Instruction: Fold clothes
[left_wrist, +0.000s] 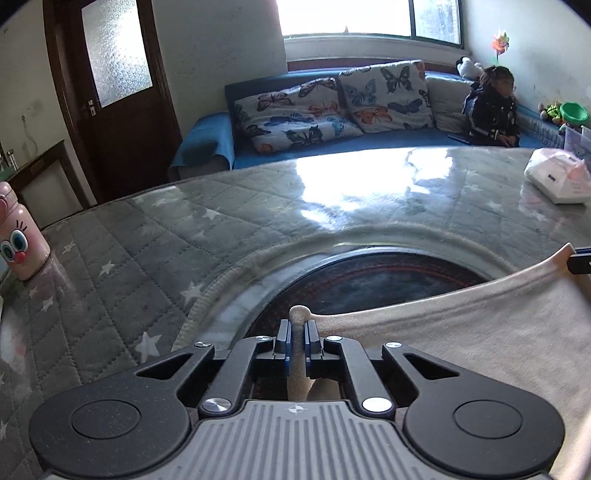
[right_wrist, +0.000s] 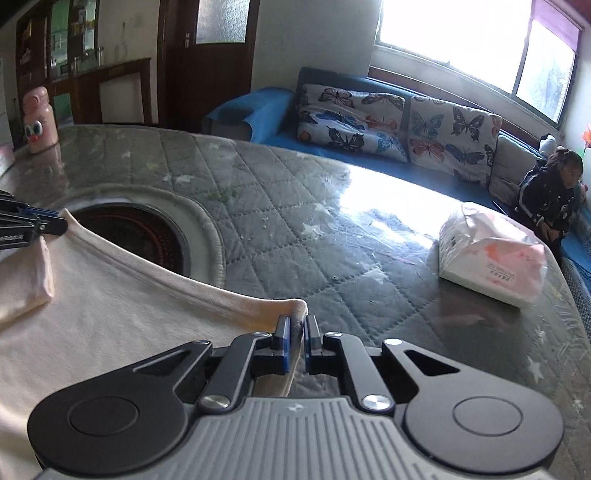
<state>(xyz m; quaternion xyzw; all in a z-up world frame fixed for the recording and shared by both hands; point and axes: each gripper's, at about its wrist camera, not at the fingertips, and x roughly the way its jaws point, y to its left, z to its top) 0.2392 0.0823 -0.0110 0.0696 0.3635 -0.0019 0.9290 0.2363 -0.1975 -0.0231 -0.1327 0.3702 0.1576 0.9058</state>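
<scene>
Your left gripper (left_wrist: 297, 334) and right gripper (right_wrist: 295, 334) each pinch the cream garment (right_wrist: 110, 314) hem – thin grips, uneven pull could slip one corner

Daylight floods in from the window (left_wrist: 347, 16), blown out white, and throws hard glare on the counter (left_wrist: 332, 192) below it. The door (right_wrist: 207, 66) side stays dim. Fisheye bends edges; corners go black.

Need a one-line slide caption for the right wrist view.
Right gripper pinches the cream garment's hemmed edge above the quilted table cover; left gripper holds the far corner.
</scene>
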